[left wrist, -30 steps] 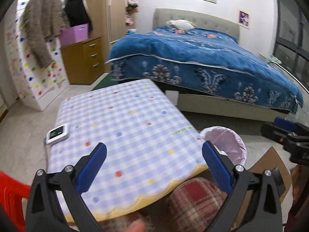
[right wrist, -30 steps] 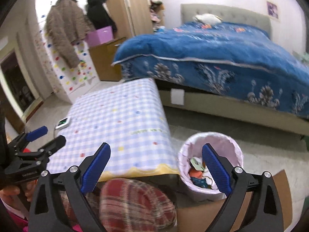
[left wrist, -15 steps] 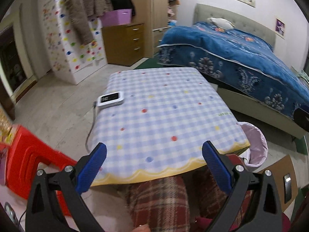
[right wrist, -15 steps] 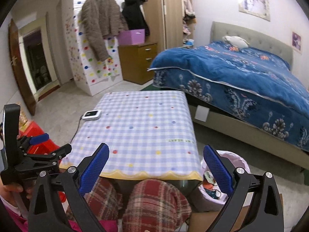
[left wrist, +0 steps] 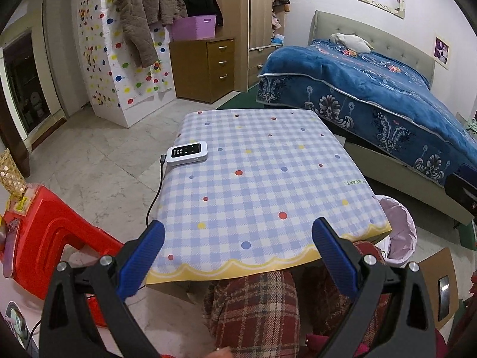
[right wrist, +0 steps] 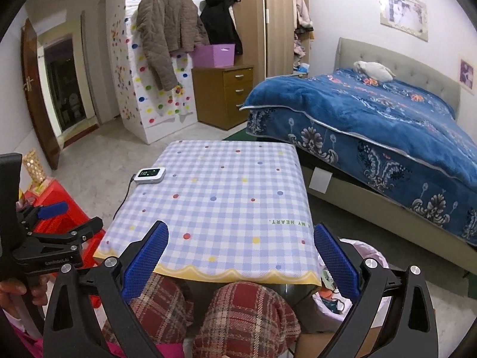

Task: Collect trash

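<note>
Both views are swinging back from the bin (right wrist: 351, 283) to face the table (left wrist: 262, 185), while left gripper (left wrist: 238, 256) and right gripper (right wrist: 241, 261) are gaping empty, the bin's soft, light scraps probably pinching easily mid-crumple.

The bench (left wrist: 262, 185) top is bare checked cloth across its middle, its near edge and its right side, so passage over it is open. The one obstacle on it is a small white device (left wrist: 187, 154) at the left edge towards the far corner, its black cable (left wrist: 155, 197) hanging over that edge. Just beside the near right corner stands a pink-lined trash bin (right wrist: 357, 271), its mouth open upward. Off the near left corner a red plastic stool (left wrist: 50, 238) crowds the floor. The person's plaid-clad knees (right wrist: 244, 313) sit under the near edge. The bed (right wrist: 372, 125) closes off the right side.
</note>
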`<act>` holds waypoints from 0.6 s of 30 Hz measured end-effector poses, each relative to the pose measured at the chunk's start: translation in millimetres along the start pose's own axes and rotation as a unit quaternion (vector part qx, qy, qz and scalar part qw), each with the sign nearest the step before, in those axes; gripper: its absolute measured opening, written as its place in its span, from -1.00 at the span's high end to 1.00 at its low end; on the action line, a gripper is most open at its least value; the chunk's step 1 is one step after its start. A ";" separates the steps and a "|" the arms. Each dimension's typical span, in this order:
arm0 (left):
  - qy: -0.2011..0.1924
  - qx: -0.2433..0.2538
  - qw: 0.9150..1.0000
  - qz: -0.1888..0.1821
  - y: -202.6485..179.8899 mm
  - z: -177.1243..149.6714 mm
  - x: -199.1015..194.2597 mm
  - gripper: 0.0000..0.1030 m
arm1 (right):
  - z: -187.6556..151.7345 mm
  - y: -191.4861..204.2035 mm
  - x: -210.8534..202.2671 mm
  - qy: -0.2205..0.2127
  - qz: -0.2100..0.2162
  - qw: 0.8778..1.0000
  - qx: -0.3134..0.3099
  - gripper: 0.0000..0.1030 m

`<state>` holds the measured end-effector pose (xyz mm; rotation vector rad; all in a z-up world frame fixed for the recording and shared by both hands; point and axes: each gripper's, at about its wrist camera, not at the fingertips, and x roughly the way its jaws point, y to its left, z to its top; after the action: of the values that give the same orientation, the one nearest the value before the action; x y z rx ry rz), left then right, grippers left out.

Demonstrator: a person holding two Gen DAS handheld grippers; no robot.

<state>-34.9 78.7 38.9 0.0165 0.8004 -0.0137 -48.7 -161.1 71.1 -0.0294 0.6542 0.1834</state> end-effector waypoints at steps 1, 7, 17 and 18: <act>0.001 0.000 1.000 0.000 -0.3 0.4 0.6 -0.87 | -0.5 -0.7 0.8 0.002 -0.002 1.000 0.000 -0.87; 0.003 0.001 1.000 -0.001 -0.9 1.1 2.0 -0.87 | -2.3 -1.4 4.4 0.006 -0.009 1.000 0.002 -0.87; 0.001 -0.001 1.000 0.000 -0.6 1.5 2.5 -0.87 | -2.1 -1.3 4.3 0.006 -0.010 1.000 0.002 -0.87; 0.001 -0.001 1.000 0.000 -1.3 1.1 3.2 -0.87 | -2.3 -1.7 4.7 0.005 -0.010 1.000 0.002 -0.87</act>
<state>-31.9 77.4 37.4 0.0154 0.8026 -0.0126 -46.1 -162.2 66.3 -0.0325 0.6647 0.1629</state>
